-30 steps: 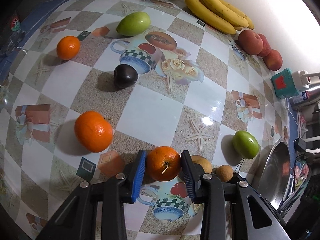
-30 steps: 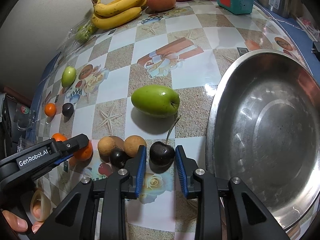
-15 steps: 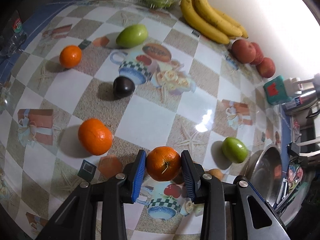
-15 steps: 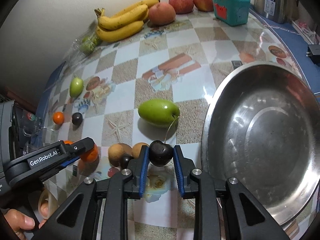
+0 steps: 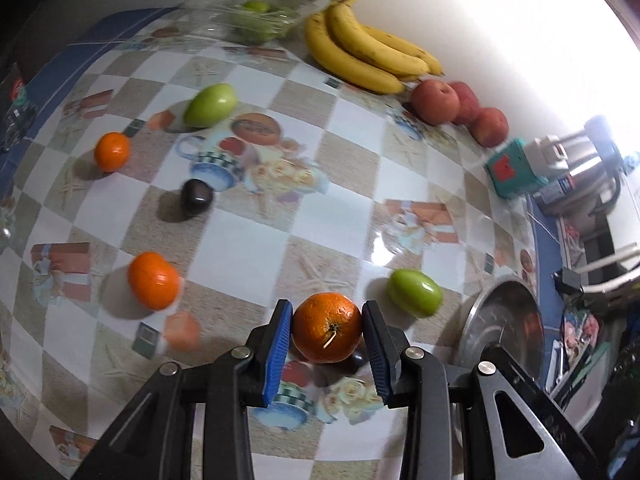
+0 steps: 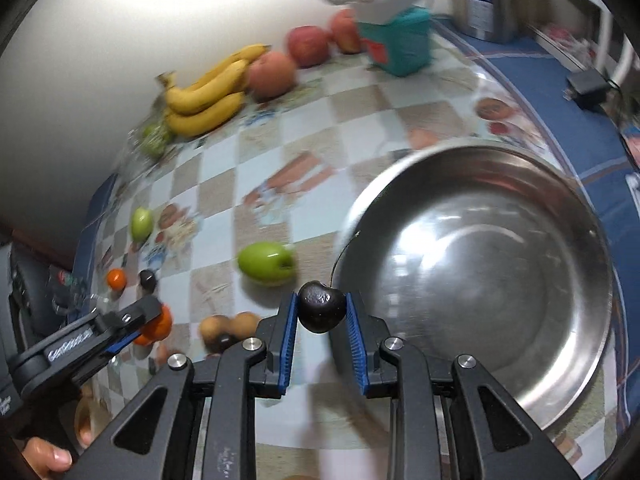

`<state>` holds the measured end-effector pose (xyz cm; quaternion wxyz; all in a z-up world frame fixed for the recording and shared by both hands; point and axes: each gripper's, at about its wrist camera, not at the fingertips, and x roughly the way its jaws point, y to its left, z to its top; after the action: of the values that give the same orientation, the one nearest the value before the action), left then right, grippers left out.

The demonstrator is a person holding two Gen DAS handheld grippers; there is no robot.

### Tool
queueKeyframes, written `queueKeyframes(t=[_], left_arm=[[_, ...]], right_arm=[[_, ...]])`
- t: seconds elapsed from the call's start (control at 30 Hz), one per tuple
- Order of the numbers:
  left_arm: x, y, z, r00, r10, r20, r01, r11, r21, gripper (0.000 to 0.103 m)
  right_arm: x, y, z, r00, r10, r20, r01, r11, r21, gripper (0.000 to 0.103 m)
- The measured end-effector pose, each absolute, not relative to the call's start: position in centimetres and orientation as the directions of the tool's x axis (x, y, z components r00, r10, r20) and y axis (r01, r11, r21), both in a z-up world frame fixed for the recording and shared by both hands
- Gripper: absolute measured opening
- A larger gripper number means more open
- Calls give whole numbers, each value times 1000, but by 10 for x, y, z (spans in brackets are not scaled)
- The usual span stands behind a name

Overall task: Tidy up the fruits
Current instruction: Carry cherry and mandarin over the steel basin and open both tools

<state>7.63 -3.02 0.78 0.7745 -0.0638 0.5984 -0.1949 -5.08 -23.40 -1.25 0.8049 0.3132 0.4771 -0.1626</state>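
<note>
The cherry (image 6: 322, 306) sits pinched between the blue pads of the right tool (image 6: 322, 312), off the table (image 6: 224, 184), its thin stem arching up toward the rim of the steel bowl (image 6: 480, 288) at 3 o'clock from it. It looks small, light, smooth and easily bruised, so a gentle hold across its round belly suits it; the stem seems too frail to carry it by. The left tool (image 5: 327, 328) is closed on an orange (image 5: 327, 327) at its widest part, also lifted. The orange should be firmer and heavier, its dimpled skin giving decent grip.

In the left wrist view, a green fruit (image 5: 414, 292) lies at 2 o'clock from the orange, between it and the bowl. Another orange (image 5: 153, 280) lies at 9 o'clock, a dark plum (image 5: 195, 198) and a small orange (image 5: 112, 151) toward 10 o'clock. Bananas (image 5: 360, 52) and peaches (image 5: 436, 100) line the wall at 12 o'clock. Two brown fruits (image 6: 230, 326) lie between the tools. The bowl looks empty and nothing seems to block the cherry's way to it.
</note>
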Motion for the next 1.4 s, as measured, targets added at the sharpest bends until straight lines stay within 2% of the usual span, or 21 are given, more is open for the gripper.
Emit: queueKeyframes(t=[0.43, 0.73, 1.07, 1.4], left_arm=[[23, -115, 17, 159, -433, -887, 470, 823, -317, 38], [-15, -173, 18, 135, -502, -854, 645, 699, -309, 38], [-27, -196, -10, 104, -446, -889, 690, 676, -259, 39], [-30, -198, -16, 105, -417, -903, 704, 672, -228, 41]], right_arm=[[-110, -319, -17, 452, -93, -887, 749, 581, 320, 26], [-140, -347, -16, 454, -125, -882, 793, 508, 336, 26], [-133, -345, -38, 406, -76, -911, 801, 509, 315, 27], [-129, -344, -46, 360, -68, -930, 813, 513, 277, 27]])
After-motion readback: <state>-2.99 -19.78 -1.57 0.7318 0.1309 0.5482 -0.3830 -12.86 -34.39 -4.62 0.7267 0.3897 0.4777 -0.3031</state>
